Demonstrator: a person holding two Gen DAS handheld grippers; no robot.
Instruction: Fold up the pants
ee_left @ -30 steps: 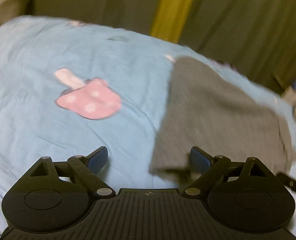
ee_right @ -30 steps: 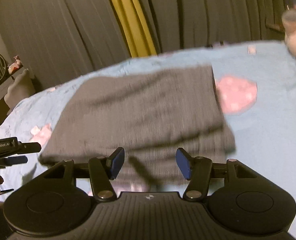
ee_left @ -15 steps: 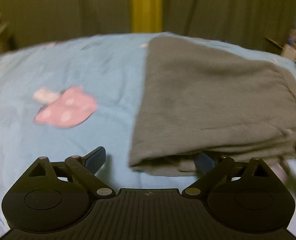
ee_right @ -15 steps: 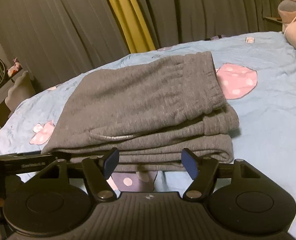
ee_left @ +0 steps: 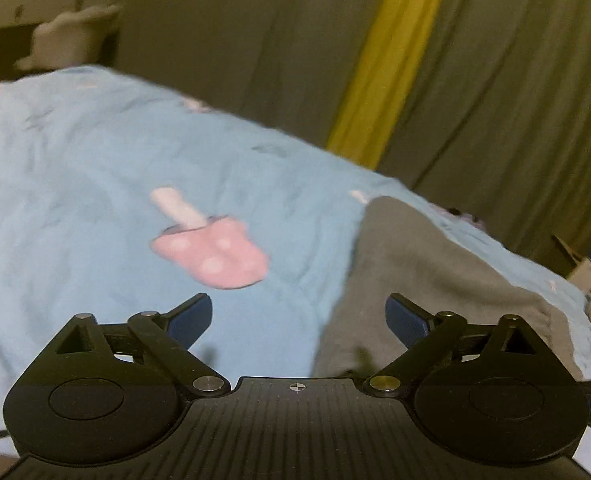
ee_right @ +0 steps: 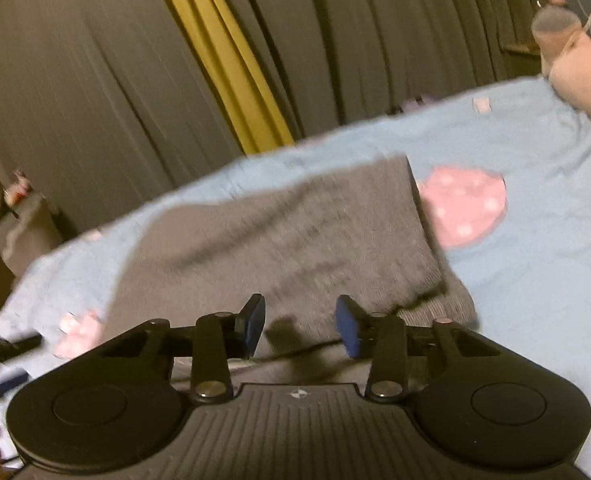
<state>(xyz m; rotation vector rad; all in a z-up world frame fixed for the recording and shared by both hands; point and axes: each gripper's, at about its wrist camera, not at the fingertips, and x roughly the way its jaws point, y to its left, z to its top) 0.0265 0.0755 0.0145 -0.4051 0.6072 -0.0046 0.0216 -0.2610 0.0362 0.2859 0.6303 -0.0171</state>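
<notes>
Matt grey ribbed-knit pants (ee_right: 287,248) on soft blue cloth bedsheet (ee_right: 535,280).

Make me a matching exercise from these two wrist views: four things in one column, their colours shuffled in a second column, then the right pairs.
Things:
1. folded pants
2. bedsheet
3. mushroom print
4. curtain stripe

Colours:
A. yellow
B. grey
C. pink
D. light blue

Pairs: 1-B, 2-D, 3-C, 4-A
</notes>
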